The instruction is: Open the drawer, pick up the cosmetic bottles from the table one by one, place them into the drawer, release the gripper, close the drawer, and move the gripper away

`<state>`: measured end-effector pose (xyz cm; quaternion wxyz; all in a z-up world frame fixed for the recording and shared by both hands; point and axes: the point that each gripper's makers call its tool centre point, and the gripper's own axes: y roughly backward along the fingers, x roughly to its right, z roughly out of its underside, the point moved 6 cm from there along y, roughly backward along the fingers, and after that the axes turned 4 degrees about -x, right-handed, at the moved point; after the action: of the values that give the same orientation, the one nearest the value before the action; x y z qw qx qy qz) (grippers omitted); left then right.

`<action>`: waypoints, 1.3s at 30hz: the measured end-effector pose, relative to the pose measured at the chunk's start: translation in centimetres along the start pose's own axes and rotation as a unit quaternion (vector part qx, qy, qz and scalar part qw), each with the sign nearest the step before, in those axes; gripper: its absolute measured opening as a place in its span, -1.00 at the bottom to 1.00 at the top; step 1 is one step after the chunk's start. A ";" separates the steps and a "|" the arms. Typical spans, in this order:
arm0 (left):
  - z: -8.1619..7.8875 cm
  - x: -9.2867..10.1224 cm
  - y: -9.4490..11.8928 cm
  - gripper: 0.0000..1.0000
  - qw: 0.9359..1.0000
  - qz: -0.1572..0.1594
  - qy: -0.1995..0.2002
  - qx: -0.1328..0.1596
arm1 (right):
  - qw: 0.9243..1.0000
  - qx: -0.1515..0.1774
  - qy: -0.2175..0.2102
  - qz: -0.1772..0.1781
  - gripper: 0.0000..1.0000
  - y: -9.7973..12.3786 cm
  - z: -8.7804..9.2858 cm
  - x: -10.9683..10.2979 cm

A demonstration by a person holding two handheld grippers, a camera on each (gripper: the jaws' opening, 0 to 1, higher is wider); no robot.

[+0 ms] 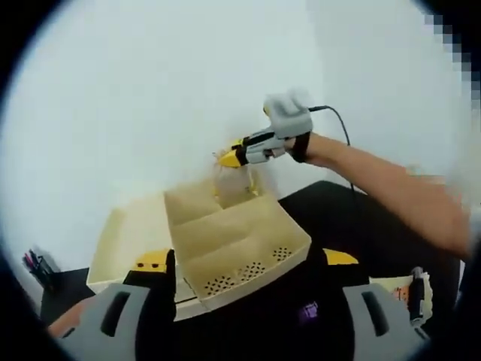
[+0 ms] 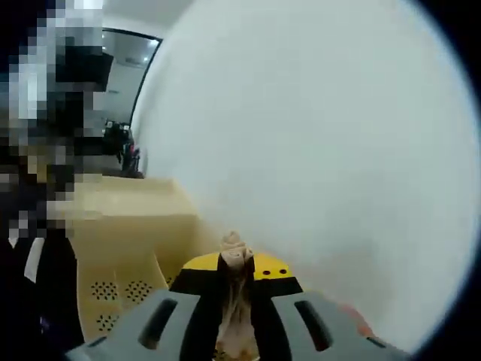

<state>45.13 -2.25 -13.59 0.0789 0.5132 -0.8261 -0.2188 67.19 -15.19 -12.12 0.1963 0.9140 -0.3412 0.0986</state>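
In the left gripper view, the drawer (image 1: 240, 256) is pulled open on the black counter (image 1: 338, 218), and the right tool (image 1: 229, 159) hangs over its back compartment, arm stretched in from the right, likely to drop a bottle in. Left tool (image 1: 248, 263) jaws are spread wide, holding nothing. In the right gripper view, the right tool (image 2: 234, 274) is clamped on a cosmetic bottle (image 2: 233, 293), drawer (image 2: 128, 233) just below-left.
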 end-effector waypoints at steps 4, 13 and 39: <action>0.1 -0.1 0.0 0.43 1.000 -0.002 -0.002 -0.002 | 1.000 -0.007 0.003 -0.002 -0.81 -0.3 0.8 -0.1; 0.4 0.0 -0.7 0.41 1.000 -0.001 -0.010 -0.009 | 1.000 -0.015 -0.016 0.010 -0.81 0.1 2.2 0.3; 0.3 0.0 -1.2 0.36 1.000 0.000 -0.026 -0.017 | 0.999 -0.027 -0.013 -0.018 -0.73 -2.2 4.8 -0.5</action>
<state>46.02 -2.62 -14.39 0.0658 0.5063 -0.8238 -0.2463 68.48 -15.43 -17.25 0.2185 0.9154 -0.3301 0.0737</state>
